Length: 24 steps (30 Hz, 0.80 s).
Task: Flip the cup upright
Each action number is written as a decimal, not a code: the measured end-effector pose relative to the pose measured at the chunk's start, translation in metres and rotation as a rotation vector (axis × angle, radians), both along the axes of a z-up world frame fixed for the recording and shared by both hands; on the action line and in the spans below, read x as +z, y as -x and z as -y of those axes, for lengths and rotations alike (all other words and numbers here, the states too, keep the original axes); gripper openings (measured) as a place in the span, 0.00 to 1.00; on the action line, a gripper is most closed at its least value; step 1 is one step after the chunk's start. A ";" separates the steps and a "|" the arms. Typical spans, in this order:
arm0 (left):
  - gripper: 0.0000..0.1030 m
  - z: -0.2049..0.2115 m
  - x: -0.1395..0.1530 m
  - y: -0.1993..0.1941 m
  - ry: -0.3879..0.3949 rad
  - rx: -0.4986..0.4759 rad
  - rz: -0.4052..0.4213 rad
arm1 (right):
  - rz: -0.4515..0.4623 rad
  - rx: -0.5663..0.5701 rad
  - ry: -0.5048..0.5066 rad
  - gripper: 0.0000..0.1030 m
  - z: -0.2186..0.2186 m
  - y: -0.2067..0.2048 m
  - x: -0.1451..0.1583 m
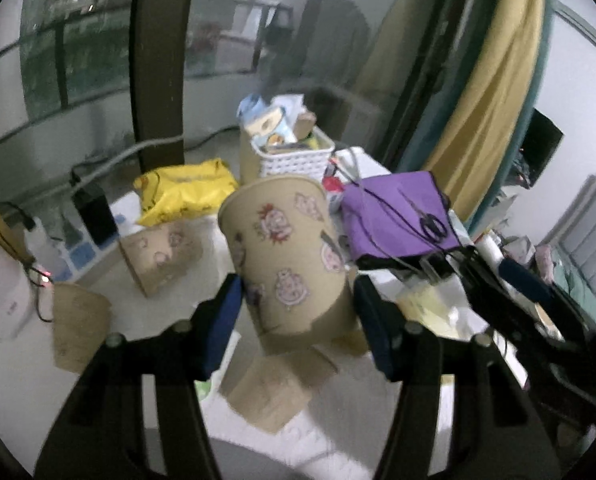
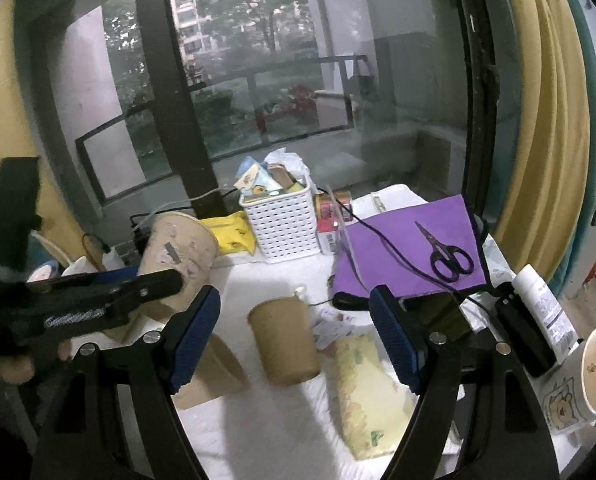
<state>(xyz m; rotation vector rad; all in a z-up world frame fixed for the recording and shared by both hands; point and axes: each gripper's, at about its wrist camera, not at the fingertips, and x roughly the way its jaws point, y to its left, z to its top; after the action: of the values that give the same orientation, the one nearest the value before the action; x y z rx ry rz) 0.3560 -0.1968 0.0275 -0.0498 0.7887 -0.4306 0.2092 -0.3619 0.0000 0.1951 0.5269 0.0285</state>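
A tan paper cup with pig stickers [image 1: 285,256] is seen between the blue pads of the left tool [image 1: 298,312], mouth up and tilted slightly. The left pad [image 1: 221,320] appears to touch the cup wall; on the other side a narrow gap seems to show, so a firm grasp cannot be confirmed, and the motion blur does not help. In the right wrist view the same cup [image 2: 177,256] is seen left of the white basket [image 2: 283,224], with the left tool [image 2: 109,296] crossing in front of it.

The right tool [image 2: 293,336] is held spread wide, nothing between its pads. Framed between them, nearer the camera than the basket, a plain brown cup [image 2: 283,344] stands mouth down on the white bench [image 2: 257,432].

Left of the basket, from the left wrist view, another stickered cup [image 1: 161,256] is seen lying on its side on the bench [image 1: 25,380], with a yellow bag [image 1: 185,192] behind it.

Right of the basket a purple sheet [image 2: 414,248] is noted, with black scissors [image 2: 446,256] resting on it and a dark cable crossing it. The basket [image 1: 293,156] is packed with cartons and small packets.

A pale yellow printed pack [image 2: 370,396] lies near the brown cup, on the scissors side.
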 end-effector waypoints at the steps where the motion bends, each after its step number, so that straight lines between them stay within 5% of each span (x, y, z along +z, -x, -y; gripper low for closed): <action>1: 0.57 -0.003 0.002 0.009 -0.007 0.000 0.014 | 0.000 0.009 0.001 0.77 -0.004 0.003 0.001; 12: 0.57 -0.059 0.000 0.101 0.032 0.027 0.088 | -0.017 0.128 0.001 0.77 -0.053 0.039 0.000; 24: 0.57 -0.119 -0.046 0.200 0.057 0.083 0.087 | -0.094 0.287 -0.017 0.77 -0.120 0.078 -0.030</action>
<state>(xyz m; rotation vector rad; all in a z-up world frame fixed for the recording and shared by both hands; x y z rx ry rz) 0.1562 -0.0775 -0.0184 -0.1160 0.6862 -0.3744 0.1310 -0.2420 -0.0301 0.1366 0.6456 0.3049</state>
